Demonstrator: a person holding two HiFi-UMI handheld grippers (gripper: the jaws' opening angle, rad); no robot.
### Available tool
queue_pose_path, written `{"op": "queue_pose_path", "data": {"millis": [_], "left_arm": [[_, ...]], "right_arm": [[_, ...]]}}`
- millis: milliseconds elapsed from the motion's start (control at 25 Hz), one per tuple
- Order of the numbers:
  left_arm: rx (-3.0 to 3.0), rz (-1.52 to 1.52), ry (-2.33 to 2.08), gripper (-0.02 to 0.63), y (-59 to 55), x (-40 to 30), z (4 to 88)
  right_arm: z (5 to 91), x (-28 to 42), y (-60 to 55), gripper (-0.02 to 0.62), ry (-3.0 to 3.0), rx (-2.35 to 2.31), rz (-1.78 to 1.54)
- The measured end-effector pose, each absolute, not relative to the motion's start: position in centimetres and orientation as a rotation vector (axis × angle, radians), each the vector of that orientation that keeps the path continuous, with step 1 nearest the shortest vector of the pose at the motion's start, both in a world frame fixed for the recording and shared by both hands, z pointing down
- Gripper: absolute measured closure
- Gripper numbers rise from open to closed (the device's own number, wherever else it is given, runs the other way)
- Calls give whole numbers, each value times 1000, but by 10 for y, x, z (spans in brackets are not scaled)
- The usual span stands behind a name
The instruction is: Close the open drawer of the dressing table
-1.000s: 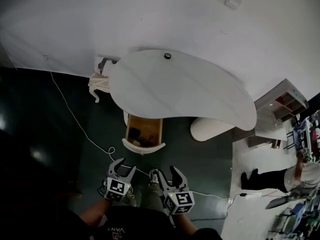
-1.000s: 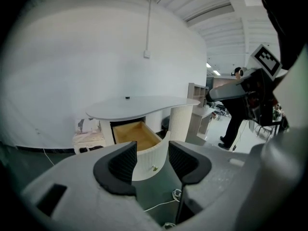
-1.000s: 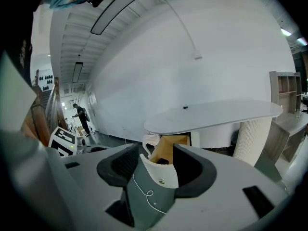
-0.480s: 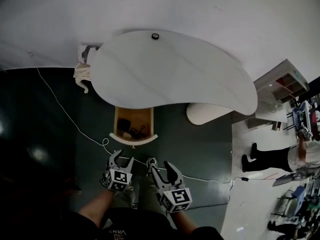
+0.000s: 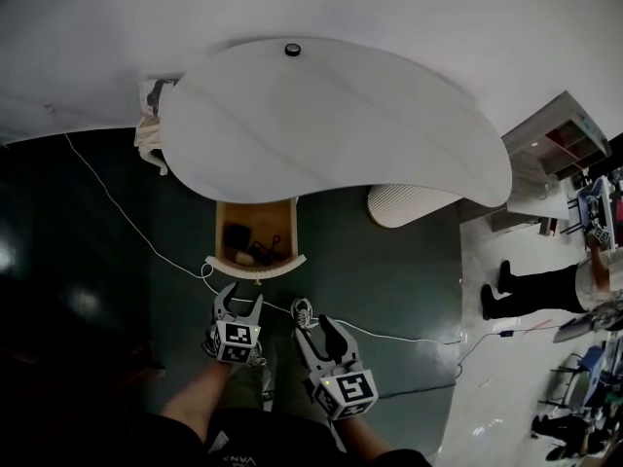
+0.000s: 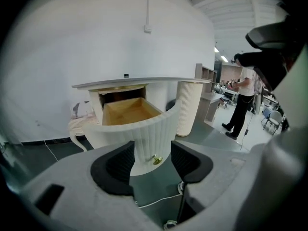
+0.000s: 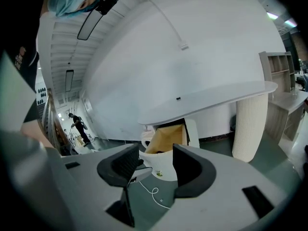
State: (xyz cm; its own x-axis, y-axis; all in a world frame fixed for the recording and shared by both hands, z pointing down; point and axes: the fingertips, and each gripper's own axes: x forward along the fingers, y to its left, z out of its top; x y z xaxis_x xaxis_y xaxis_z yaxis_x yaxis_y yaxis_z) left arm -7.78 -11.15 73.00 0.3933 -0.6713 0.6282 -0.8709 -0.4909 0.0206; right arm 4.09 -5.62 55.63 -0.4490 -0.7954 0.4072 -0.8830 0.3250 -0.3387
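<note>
The white dressing table (image 5: 331, 125) has a kidney-shaped top. Its drawer (image 5: 255, 224) stands pulled out, showing a wooden inside with a few small dark items. The drawer's curved ribbed front (image 6: 144, 134) carries a small brass knob (image 6: 155, 160). My left gripper (image 5: 238, 305) hangs just short of that front, aimed at the knob. Its jaws have just been opening and nothing is between them. My right gripper (image 5: 313, 329) is beside it to the right, a little farther back, open and empty. In the right gripper view the drawer (image 7: 168, 138) shows beyond the fingers.
A white cable (image 5: 146, 233) runs across the dark floor below the drawer. A ribbed white column (image 5: 409, 205) holds up the table's right side. A cloth-draped stool (image 5: 151, 139) stands at the table's left end. A person (image 5: 535, 285) and a shelf unit (image 5: 560, 139) are at the right.
Both grippers have sunk and come closer to the drawer front, the left one most. The drawer is as far out as before.
</note>
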Motion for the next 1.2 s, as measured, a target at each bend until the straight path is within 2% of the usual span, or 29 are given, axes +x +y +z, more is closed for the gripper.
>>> {"op": "queue_pose_path", "data": {"millis": [1200], "left_arm": [[2302,727,-1437,377,-204,-83,729]], "right_arm": [[587,55,-72,377,-2368,1482,808]]}}
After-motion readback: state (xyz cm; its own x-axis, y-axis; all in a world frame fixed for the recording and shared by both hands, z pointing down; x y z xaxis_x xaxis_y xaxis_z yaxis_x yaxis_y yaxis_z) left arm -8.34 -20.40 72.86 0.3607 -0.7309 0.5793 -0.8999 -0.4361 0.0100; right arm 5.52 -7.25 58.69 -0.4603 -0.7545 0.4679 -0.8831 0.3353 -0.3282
